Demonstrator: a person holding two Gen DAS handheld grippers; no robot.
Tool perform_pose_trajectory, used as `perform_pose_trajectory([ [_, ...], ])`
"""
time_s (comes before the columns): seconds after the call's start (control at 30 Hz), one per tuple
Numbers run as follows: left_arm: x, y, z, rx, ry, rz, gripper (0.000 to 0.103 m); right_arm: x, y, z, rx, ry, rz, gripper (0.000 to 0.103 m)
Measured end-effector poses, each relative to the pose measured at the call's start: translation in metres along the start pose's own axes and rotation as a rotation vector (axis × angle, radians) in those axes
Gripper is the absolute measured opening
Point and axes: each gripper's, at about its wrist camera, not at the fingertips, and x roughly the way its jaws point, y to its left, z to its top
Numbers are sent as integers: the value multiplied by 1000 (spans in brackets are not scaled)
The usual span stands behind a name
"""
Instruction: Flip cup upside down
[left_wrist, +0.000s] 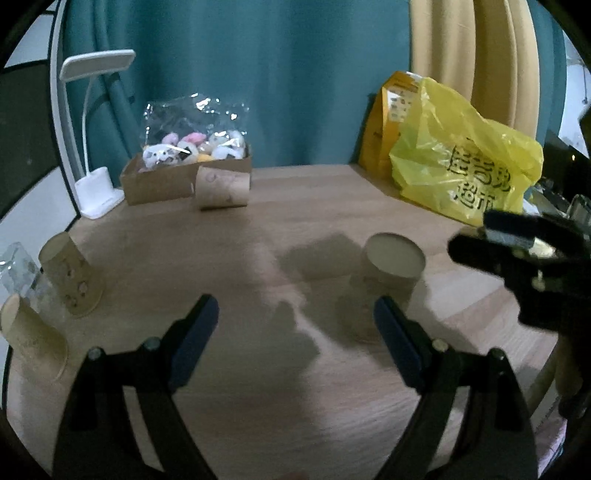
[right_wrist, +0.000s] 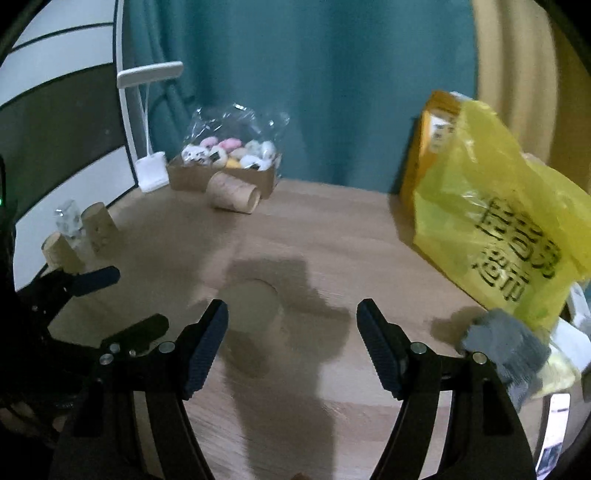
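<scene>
A tan paper cup (left_wrist: 388, 273) stands upside down on the wooden table (left_wrist: 258, 229), base up; it also shows in the right wrist view (right_wrist: 255, 314). My left gripper (left_wrist: 295, 332) is open and empty, its right finger just in front of the cup. My right gripper (right_wrist: 291, 343) is open and empty, the cup just beyond its left finger. The right gripper also shows at the right edge of the left wrist view (left_wrist: 517, 254). The left gripper also shows at the left of the right wrist view (right_wrist: 110, 299).
Two more inverted paper cups (left_wrist: 70, 277) (left_wrist: 33, 339) stand at the left edge. Another cup (left_wrist: 221, 188) lies on its side by a cardboard box of toys (left_wrist: 177, 170). A white lamp (left_wrist: 92, 184) stands back left. A yellow bag (left_wrist: 461, 162) sits at right, a grey glove (right_wrist: 509, 347) near it.
</scene>
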Motion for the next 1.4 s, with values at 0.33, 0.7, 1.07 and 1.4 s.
perform_pose_trajectory([
  [0.33, -20, -22, -25, -85, -77, 48, 88, -2, -21, -49, 30, -1, 57, 75],
  [0.7, -29, -27, -34, -93, -96, 98, 88, 4, -21, -64, 51, -40, 71, 75],
  [1.07, -29, -7, -42, -120, -84, 109, 88, 8, -18, -68, 77, -20, 42, 75],
  [1.4, -29, 2, -44, -107, -89, 107, 88, 7, -16, -68, 95, -21, 9, 75],
])
